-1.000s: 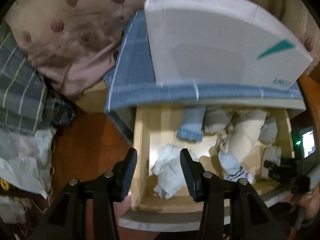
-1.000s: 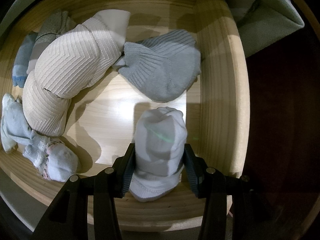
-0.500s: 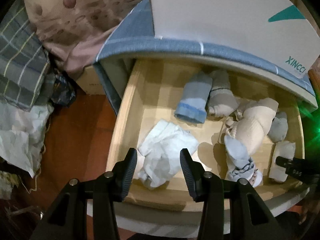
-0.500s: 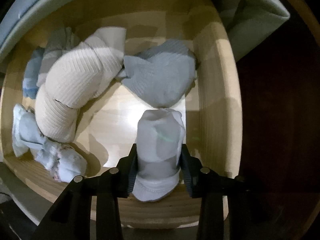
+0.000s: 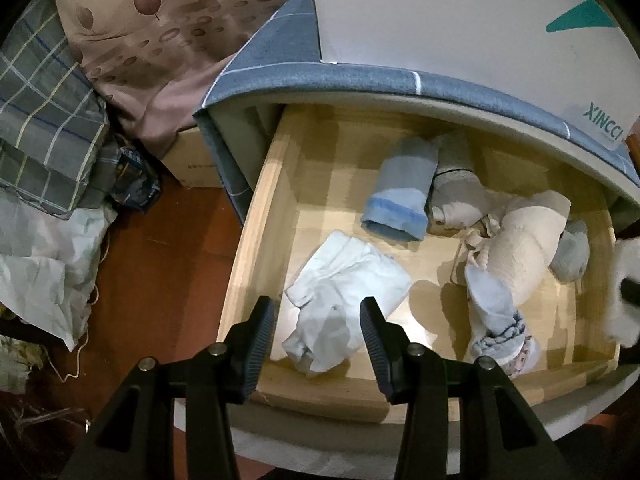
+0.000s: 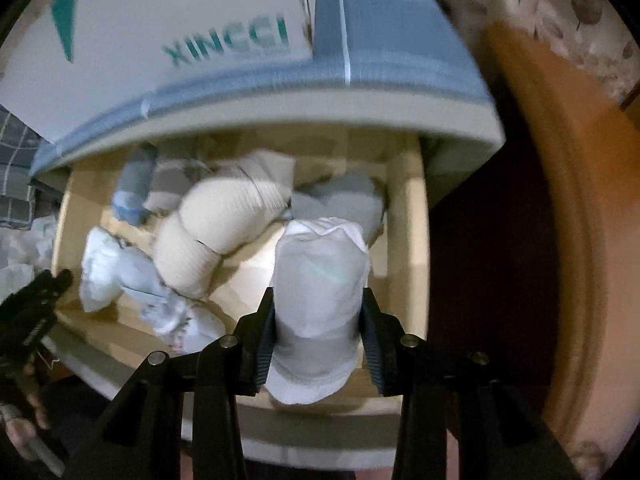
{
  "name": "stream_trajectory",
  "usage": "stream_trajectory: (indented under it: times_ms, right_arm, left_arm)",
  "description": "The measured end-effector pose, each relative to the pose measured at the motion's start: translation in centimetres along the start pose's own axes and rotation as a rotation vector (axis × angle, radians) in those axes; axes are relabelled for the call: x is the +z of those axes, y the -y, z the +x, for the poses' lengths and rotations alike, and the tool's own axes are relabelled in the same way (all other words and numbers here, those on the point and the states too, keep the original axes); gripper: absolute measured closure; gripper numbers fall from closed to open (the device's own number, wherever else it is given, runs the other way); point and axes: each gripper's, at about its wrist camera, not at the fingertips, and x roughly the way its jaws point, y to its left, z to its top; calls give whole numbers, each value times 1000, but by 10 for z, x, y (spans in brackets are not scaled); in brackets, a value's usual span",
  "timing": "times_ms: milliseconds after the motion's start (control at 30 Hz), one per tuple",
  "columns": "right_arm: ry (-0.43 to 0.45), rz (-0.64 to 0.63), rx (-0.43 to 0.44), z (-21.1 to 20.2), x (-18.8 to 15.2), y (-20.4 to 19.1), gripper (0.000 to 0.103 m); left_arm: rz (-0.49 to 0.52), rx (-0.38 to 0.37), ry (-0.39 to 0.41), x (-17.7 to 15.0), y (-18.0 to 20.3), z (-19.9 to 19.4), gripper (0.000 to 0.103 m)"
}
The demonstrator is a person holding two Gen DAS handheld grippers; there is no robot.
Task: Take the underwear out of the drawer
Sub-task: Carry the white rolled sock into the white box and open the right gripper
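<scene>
The wooden drawer [image 5: 248,248] stands pulled out, with rolled and crumpled garments inside. My left gripper [image 5: 318,332] hangs open just above a crumpled white piece of underwear [image 5: 344,292] at the drawer's front left, pads apart from it. My right gripper [image 6: 318,332] is shut on a white rolled piece of underwear [image 6: 320,280], held up above the drawer's right front corner. That roll shows blurred at the right edge of the left wrist view [image 5: 624,280]. A blue roll [image 5: 400,200], a beige ribbed garment [image 5: 528,248] and a grey piece [image 5: 572,256] lie further in.
A white box with teal lettering [image 5: 460,12] sits on the blue cloth-covered cabinet top [image 5: 280,68] over the drawer. Floral bedding [image 5: 160,20], plaid fabric [image 5: 40,120] and plastic bags [image 5: 40,264] crowd the left, above red-brown floor [image 5: 160,280]. A curved wooden edge [image 6: 560,200] rises on the right.
My right gripper tightened on the white roll and lifted it off the drawer floor, well above the drawer. My left gripper sank closer to the crumpled white piece, then held still.
</scene>
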Motion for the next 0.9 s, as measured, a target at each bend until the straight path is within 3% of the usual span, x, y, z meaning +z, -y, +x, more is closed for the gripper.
stream_trajectory:
  times_ms: [200, 533, 700, 900]
  right_arm:
    - [63, -25, 26, -56, 20, -1, 67]
    - [265, -79, 32, -144, 93, -57, 67]
    - [311, -73, 35, -151, 141, -80, 67]
    - [273, -68, 6, -124, 190, -96, 67]
  left_arm:
    - [-22, -26, -9, 1, -6, 2, 58]
    - [-65, -47, -13, 1, -15, 4, 58]
    - [-76, -48, -21, 0, -17, 5, 58]
    - [-83, -44, -23, 0, -19, 7, 58]
